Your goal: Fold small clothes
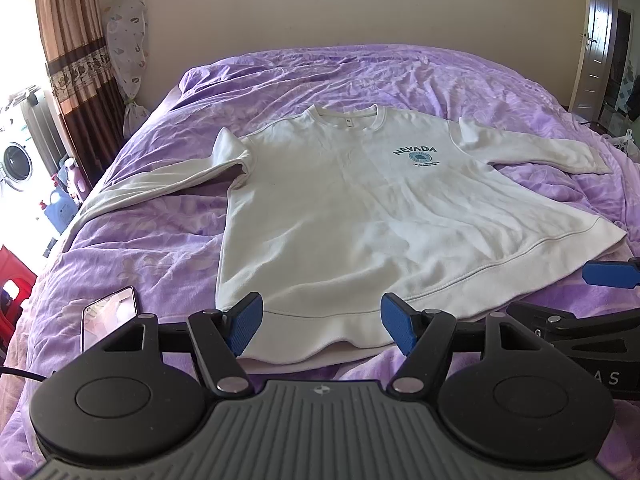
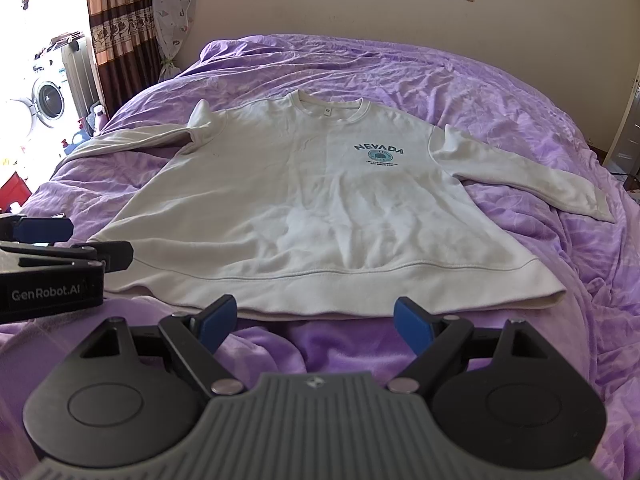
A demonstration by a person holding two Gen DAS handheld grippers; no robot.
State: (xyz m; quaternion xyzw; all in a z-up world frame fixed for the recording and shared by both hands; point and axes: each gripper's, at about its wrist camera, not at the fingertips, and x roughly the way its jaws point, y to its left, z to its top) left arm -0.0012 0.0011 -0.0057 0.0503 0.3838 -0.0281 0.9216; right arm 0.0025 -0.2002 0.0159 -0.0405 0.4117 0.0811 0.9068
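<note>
Garment: a white long-sleeved sweatshirt (image 1: pixel 352 216) lies flat and face up on a purple bedspread (image 1: pixel 460 80), collar toward the wall, hem toward both cameras.
Print: "NEVADA" (image 2: pixel 379 148) in dark teal arches over a round emblem on the chest; the small lines of text beneath it are too fine to read.
Sleeves: one sleeve (image 1: pixel 160 188) runs out to the bed's window-side edge, its cuff hard to make out against the glare; the other sleeve (image 2: pixel 520 172) lies angled outward with its cuff showing.
Hem: the ribbed band (image 2: pixel 360 284) is rippled, and a strip of the back layer shows beneath it.
Left gripper (image 1: pixel 322 326): jaws spread wide and holding nothing; its blue pads (image 1: pixel 246 328) stand to either side of the hem's near edge, and whether they touch the cloth cannot be told.
Right gripper (image 2: pixel 314 326): jaws spread wide and empty, just short of the hem, over bare bedspread.
Cross views: each gripper shows only partly at the edge of the other's camera, cut off by the frame.
Phone (image 1: pixel 106 318): lies on the bedspread beside the sweatshirt's window-side corner, its lower end hidden behind the left gripper's body.
Background: a curtain (image 1: pixel 68 60), a washing machine (image 2: pixel 48 100) washed out by window light, and a door (image 1: pixel 600 40) at the frame's edge.
</note>
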